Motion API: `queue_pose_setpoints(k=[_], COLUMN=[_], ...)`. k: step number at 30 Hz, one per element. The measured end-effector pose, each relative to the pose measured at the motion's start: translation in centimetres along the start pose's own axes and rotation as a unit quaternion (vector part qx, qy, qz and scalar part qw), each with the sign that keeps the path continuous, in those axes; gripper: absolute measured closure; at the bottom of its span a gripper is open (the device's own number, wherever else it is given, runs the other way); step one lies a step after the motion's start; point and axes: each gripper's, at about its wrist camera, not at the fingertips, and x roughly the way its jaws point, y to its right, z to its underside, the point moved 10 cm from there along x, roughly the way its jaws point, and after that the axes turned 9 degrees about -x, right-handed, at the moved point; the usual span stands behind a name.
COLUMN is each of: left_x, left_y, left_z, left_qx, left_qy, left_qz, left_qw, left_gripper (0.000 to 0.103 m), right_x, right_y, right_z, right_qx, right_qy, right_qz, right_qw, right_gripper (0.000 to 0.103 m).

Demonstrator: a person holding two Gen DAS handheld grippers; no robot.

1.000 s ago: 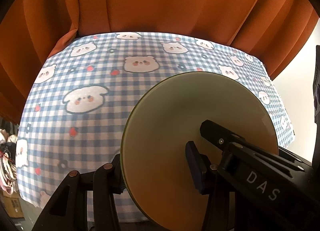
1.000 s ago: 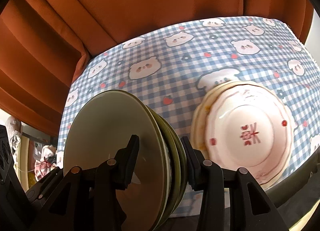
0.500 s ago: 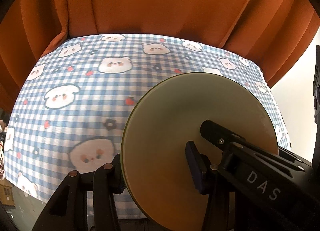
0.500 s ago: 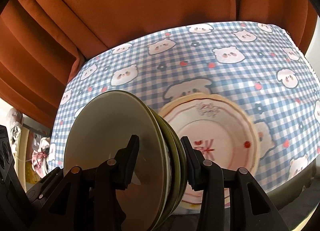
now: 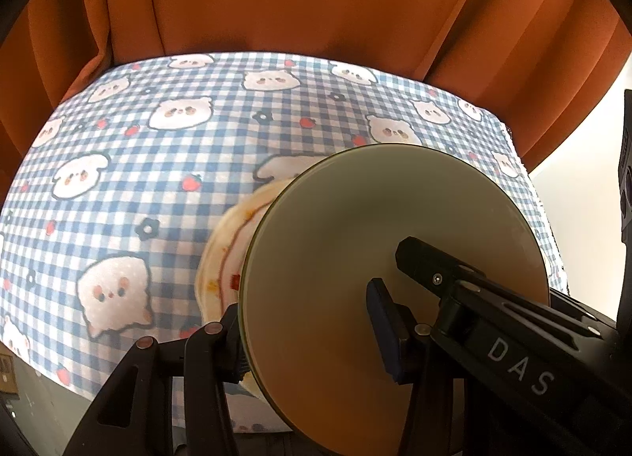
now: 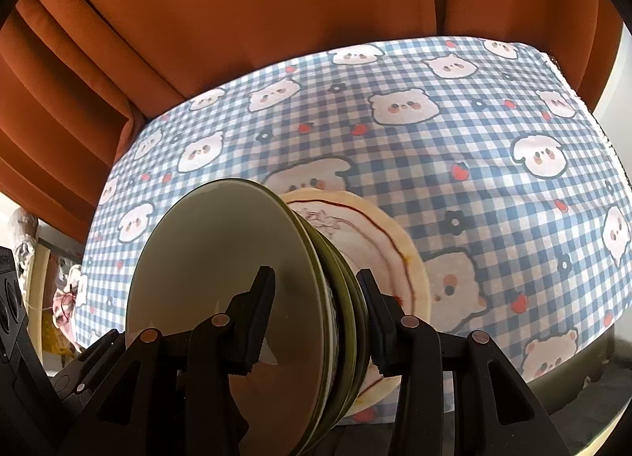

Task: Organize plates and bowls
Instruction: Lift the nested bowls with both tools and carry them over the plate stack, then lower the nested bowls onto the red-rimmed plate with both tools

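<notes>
Both grippers clamp the same stack of olive-green plates (image 6: 221, 282), held on edge above the table. My right gripper (image 6: 316, 306) is shut on the stack, one finger on each side. My left gripper (image 5: 308, 317) is shut on the same green plates (image 5: 375, 242) from the opposite rim; its left finger is partly hidden behind them. A cream plate with a red rim line and red pattern (image 6: 379, 242) lies flat on the table just beyond the stack. It also shows in the left wrist view (image 5: 225, 254), mostly hidden.
The table carries a blue-and-white checked cloth with bear faces (image 5: 158, 163), also in the right wrist view (image 6: 474, 147). An orange curtain (image 5: 296, 1) hangs close behind the table. The table's near edge lies just below the grippers.
Both grippers have carried the green plate stack sideways over the table. The cream plate now sits directly behind the stack and has come into the left wrist view.
</notes>
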Motion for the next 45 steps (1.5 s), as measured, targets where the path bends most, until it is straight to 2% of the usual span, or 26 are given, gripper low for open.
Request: queue_pose_setpoints(k=[9,14,31,39,43,45], left_x=[2.0,2.5,3.5,3.2,2.6,1.8], left_y=[-1.0,-1.4,0.2,0.2,0.2,0.1], left_z=[0.2,-0.4,-0.9,-0.3,-0.1,-0.2], left_qx=[-0.025,-0.023,-0.007,-0.004,-0.014,-0.013], left_qy=[-0.028,-0.025,-0.019,0.001,0.011,0.023], left_qz=[-0.018,-0.034,-0.070,-0.113,-0.107,-0.105], left_qw=[0.9991,0.9989,0.9973,0.9936,0.9941,0.9942], left_gripper=[0.053,0.054,0.054,0.053,0.050,0.050], right_x=[2.4,3.8,4.7,3.9,3.4,2.9], right_y=[0.8,0.7,2.6,2.4,2.4,2.3], right_z=[0.2,0.1,-1.1,-0.6,-0.4,-0.4], right_qx=[-0.007,-0.003,-0.003,-0.039,-0.047,-0.053], right_qy=[-0.035,-0.050,-0.053,-0.041,-0.037,-0.027], right_qz=[-0.011,-0.032,-0.046,-0.049,-0.051,-0.046], right_qw=[0.999,0.998,0.998,0.997,0.997,0.997], right_gripper=[0.057,0.057,0.058,0.057,0.057,0.052])
